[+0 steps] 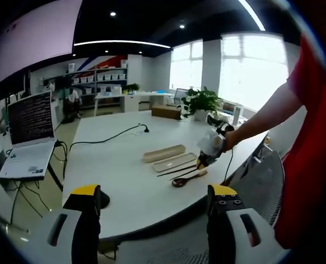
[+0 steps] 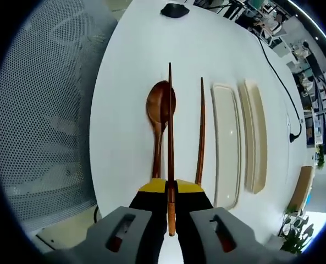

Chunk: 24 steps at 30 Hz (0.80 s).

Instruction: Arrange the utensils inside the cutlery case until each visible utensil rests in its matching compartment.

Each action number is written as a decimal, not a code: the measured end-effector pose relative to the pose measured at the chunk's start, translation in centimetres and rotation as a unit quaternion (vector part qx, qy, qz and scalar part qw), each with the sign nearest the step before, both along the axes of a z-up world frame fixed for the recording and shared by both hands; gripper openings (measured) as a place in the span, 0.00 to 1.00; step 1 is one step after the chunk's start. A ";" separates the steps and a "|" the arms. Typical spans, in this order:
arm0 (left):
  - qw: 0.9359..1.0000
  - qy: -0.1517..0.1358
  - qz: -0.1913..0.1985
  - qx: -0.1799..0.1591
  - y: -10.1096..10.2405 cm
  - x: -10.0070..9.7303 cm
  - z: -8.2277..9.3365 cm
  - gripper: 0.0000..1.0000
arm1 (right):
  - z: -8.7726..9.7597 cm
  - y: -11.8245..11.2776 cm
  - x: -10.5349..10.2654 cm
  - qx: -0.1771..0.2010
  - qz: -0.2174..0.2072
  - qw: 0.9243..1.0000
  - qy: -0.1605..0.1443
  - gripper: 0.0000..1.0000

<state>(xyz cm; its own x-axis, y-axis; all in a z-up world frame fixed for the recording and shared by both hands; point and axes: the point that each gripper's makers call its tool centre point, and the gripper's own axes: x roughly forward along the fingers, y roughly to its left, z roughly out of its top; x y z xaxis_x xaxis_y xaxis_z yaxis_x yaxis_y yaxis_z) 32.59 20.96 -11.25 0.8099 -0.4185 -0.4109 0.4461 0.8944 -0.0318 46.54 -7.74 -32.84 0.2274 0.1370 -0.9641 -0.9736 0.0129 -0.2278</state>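
In the right gripper view my right gripper [image 2: 171, 186] is shut on one brown wooden chopstick [image 2: 170, 121], which points forward over the white table [image 2: 124, 66]. Under it lies a wooden spoon [image 2: 158, 107]. The second chopstick [image 2: 200, 132] lies on the table just to the right. Beside that sits the beige cutlery case [image 2: 227, 143], empty, with its lid [image 2: 254, 137] further right. In the left gripper view my left gripper [image 1: 154, 192] is open at the near table edge, well short of the case [image 1: 173, 162], the spoon [image 1: 186, 179] and the right gripper [image 1: 209, 146].
An open laptop [image 1: 28, 132] stands at the left, and a black cable [image 1: 105, 140] runs across the table. A cardboard box [image 1: 166, 111] and a potted plant [image 1: 201, 102] are at the far end. A mesh chair [image 2: 47, 110] is beside the table, and a small black object [image 2: 175, 10] lies on it.
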 end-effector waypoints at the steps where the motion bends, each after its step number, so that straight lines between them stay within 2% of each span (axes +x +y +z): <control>1: 1.000 0.000 0.002 0.000 0.1 0.0 0.0 0.81 | 0.0 0.0 0.0 0.001 -0.001 1.000 0.001 0.00; 4: 1.000 -0.001 0.005 0.001 0.3 -0.1 0.0 0.81 | 0.2 0.1 -0.1 0.006 -0.006 1.000 -0.002 0.00; 7: 1.000 0.000 0.006 0.001 0.3 -0.3 -0.2 0.81 | 0.6 0.6 -0.4 0.033 -0.039 0.999 0.014 0.00; 9: 1.000 0.003 0.007 -0.001 0.2 -0.4 -0.3 0.81 | 1.2 1.1 0.0 0.060 -0.066 0.996 0.006 0.00; 10: 1.000 0.003 0.008 -0.001 0.2 -0.4 -0.4 0.81 | 1.3 1.1 -0.1 0.059 -0.062 0.996 0.007 0.00; 14: 1.000 0.005 0.008 -0.002 -0.1 -0.5 -0.6 0.81 | 1.3 0.6 -0.2 0.032 -0.023 0.999 -0.018 0.00; 20: 1.000 0.010 0.008 0.003 -0.1 -0.5 -1.0 0.80 | 1.9 1.1 -0.3 0.063 -0.051 0.997 -0.019 0.00; 24: 1.000 0.009 0.007 0.006 -0.2 -0.3 -0.9 0.80 | 1.8 0.8 -0.4 0.058 -0.050 0.997 -0.020 0.00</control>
